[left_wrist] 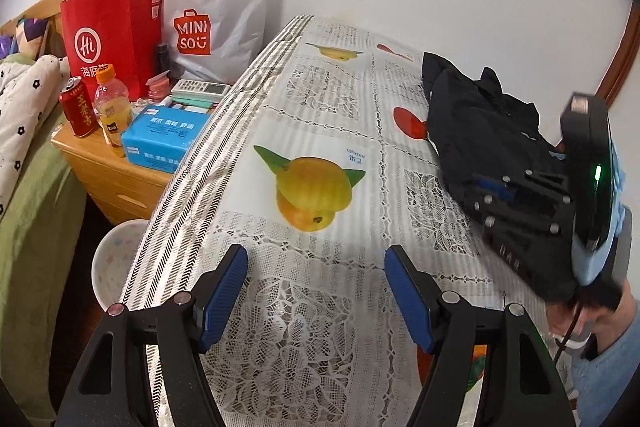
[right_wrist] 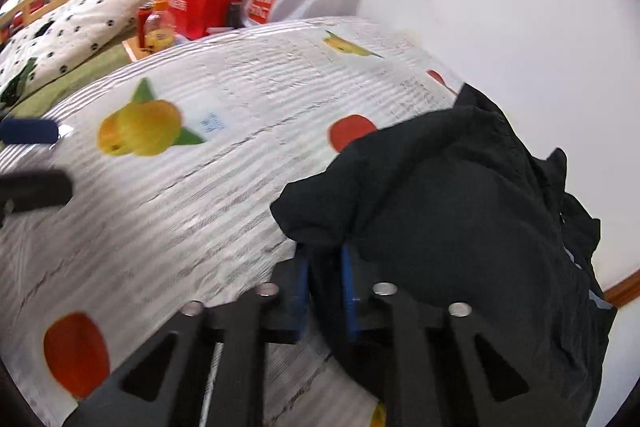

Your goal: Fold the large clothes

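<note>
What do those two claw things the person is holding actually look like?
Both are matte black plastic. The left gripper and right gripper have angular arms with triangular cut-outs, round silver bolts at the joints, and ribbed blue pads inside each finger. The right one's body shows a green light.

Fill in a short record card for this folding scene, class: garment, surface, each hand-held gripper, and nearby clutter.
garment: black garment, crumpled in a heap, not yet folded
surface: table with fruit-print lace cloth
left hand-held gripper: open, over bare cloth, holding nothing
right hand-held gripper: shut on an edge of the black garment
clutter: red paper bag, white Miniso bag, blue tissue pack on the wooden nightstand
</note>
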Available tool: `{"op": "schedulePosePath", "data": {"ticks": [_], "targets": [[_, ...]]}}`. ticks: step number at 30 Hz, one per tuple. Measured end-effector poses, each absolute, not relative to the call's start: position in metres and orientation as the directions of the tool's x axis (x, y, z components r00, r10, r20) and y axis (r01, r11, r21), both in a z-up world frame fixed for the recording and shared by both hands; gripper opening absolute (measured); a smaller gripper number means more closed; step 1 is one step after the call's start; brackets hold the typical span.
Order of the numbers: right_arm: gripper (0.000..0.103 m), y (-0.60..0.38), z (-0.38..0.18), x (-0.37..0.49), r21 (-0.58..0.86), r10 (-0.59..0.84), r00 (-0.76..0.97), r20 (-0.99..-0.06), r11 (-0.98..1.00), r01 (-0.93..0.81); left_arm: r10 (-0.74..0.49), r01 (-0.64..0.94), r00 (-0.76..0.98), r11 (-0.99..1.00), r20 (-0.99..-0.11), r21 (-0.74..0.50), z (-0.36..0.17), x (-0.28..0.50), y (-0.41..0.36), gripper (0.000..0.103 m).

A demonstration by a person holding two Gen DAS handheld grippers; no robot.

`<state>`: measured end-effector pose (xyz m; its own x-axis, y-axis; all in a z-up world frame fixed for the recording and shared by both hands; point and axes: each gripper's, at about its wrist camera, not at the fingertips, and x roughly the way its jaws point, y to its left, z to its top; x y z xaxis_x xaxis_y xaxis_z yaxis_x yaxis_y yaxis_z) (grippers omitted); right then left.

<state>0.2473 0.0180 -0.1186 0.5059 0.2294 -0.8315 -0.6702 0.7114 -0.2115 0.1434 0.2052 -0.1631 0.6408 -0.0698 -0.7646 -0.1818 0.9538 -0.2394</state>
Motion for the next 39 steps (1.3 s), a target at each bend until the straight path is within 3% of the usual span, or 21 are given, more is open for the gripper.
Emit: {"op": "schedulePosePath", "data": {"ticks": [3, 9, 15, 19, 29, 39], "targets": [[0.007, 0.017, -0.101, 0.254, -0.138, 0.294, 0.491, -0.820, 0.731, -0.668, -0.073, -0.179, 0.643, 0.954, -0.762, -0.242, -0.162, 0.145, 0.204, 0.069], [0.005, -0.043, -0.022, 0.263, 0.066, 0.473, 0.562, -0.679, 0.801, -0.595, -0.079, -0.162, 0.656, 0.957, -0.751, -0.242, -0.153, 0.148, 0.193, 0.069], [0.005, -0.176, 0.016, 0.274, 0.233, 0.421, 0.721, -0.550, 0.907, -0.352, -0.118, -0.087, 0.673, 0.968, -0.730, -0.237, -0.140, 0.155, 0.158, 0.069], [0.005, -0.245, 0.000, 0.266, 0.269, 0.339, 0.758, -0.557, 0.937, -0.221, -0.155, -0.012, 0.676, 0.975, -0.721, -0.221, -0.132, 0.161, 0.123, 0.069], [0.010, -0.338, -0.088, 0.238, 0.286, 0.256, 0.656, -0.710, 0.956, -0.062, -0.249, 0.160, 0.626, 0.968, -0.739, -0.191, -0.138, 0.176, 0.025, 0.069], [0.013, -0.392, -0.103, 0.205, 0.102, 0.091, 0.665, -0.741, 0.994, -0.022, -0.267, 0.263, 0.579, 0.956, -0.770, -0.133, -0.153, 0.193, -0.054, 0.069]]}}
